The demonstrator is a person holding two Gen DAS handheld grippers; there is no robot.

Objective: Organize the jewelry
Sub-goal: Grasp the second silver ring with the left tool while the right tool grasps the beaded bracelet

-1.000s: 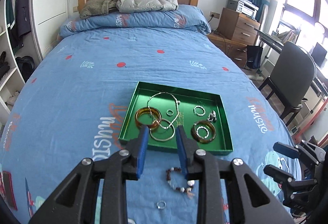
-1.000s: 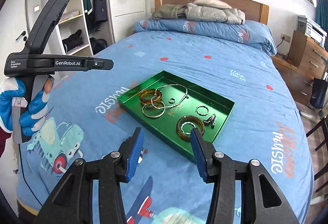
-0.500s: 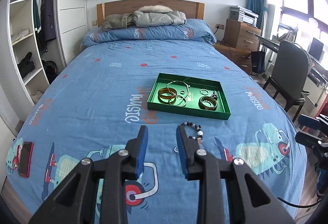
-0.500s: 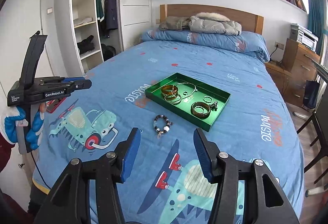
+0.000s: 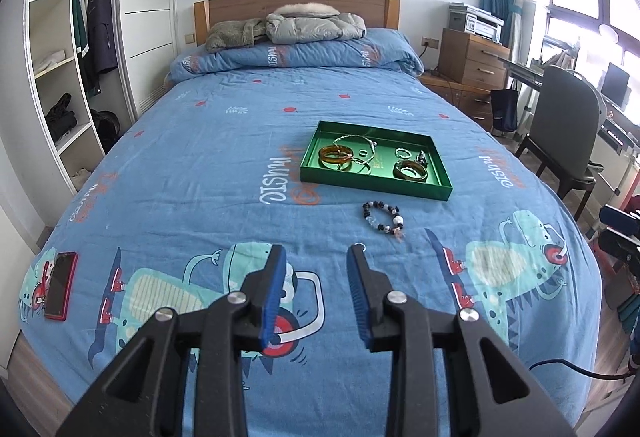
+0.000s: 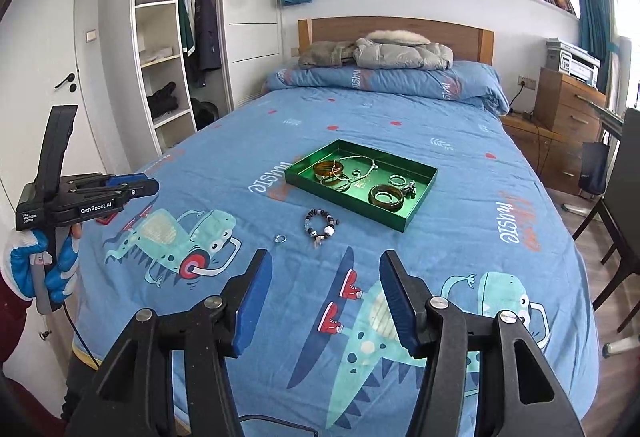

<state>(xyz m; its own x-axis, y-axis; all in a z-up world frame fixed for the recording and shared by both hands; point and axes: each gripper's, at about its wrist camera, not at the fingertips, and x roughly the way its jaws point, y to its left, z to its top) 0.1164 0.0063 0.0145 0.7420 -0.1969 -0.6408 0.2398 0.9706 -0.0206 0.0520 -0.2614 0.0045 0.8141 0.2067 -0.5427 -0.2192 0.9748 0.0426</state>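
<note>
A green tray (image 5: 400, 189) lies on the blue bed and holds amber bangles (image 5: 335, 154), a silver chain, small rings and a dark bangle (image 5: 409, 170). It also shows in the right wrist view (image 6: 308, 183). A beaded bracelet (image 5: 382, 218) lies on the cover just in front of the tray, also in the right wrist view (image 6: 322, 223). A small silver ring (image 6: 281, 238) lies left of it; its top peeks above my left gripper's right finger (image 5: 359, 246). My left gripper (image 5: 316, 257) is open and empty, well short of the bracelet. My right gripper (image 6: 324, 263) is open and empty, held back above the bed's foot.
A red phone (image 5: 61, 285) lies at the bed's front left corner. A wardrobe (image 5: 68, 77) stands left; drawers (image 5: 472, 65), a desk and a grey chair (image 5: 564, 141) stand right. Folded jackets (image 5: 288, 27) lie at the headboard. The left gripper's body shows in the right wrist view (image 6: 76, 197).
Both grippers have pulled back and up from the tray toward the bed's foot, so tray, bracelet and ring now look small and far. Both stay open and empty.
</note>
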